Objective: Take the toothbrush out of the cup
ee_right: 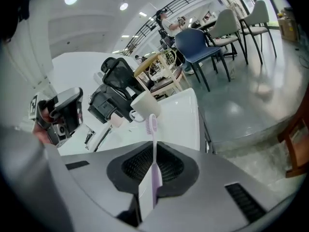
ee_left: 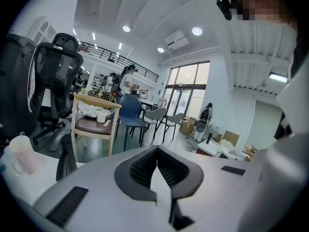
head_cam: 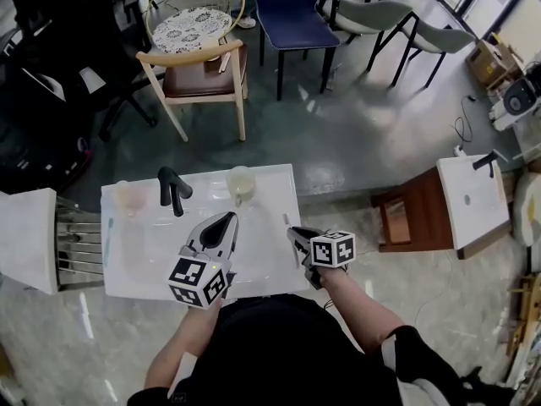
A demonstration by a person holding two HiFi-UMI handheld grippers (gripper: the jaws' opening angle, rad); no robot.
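Observation:
A lilac toothbrush (ee_right: 154, 144) stands upright between the jaws of my right gripper (ee_right: 153, 152), which is shut on its handle, bristle head up. The off-white cup (ee_right: 145, 105) stands beyond it on the white countertop (ee_right: 186, 117), apart from the brush. In the head view this cup (head_cam: 241, 183) sits at the counter's far edge, and my right gripper (head_cam: 295, 234) hovers over the counter's right side. My left gripper (head_cam: 226, 222) is over the counter's middle. Its jaws (ee_left: 157, 151) are shut with nothing between them.
A pink cup (head_cam: 128, 197) and a black faucet (head_cam: 173, 189) stand at the counter's far left. A wooden chair (head_cam: 203, 74) and a blue chair (head_cam: 292, 15) are on the floor beyond. A second white counter (head_cam: 473, 201) is at the right.

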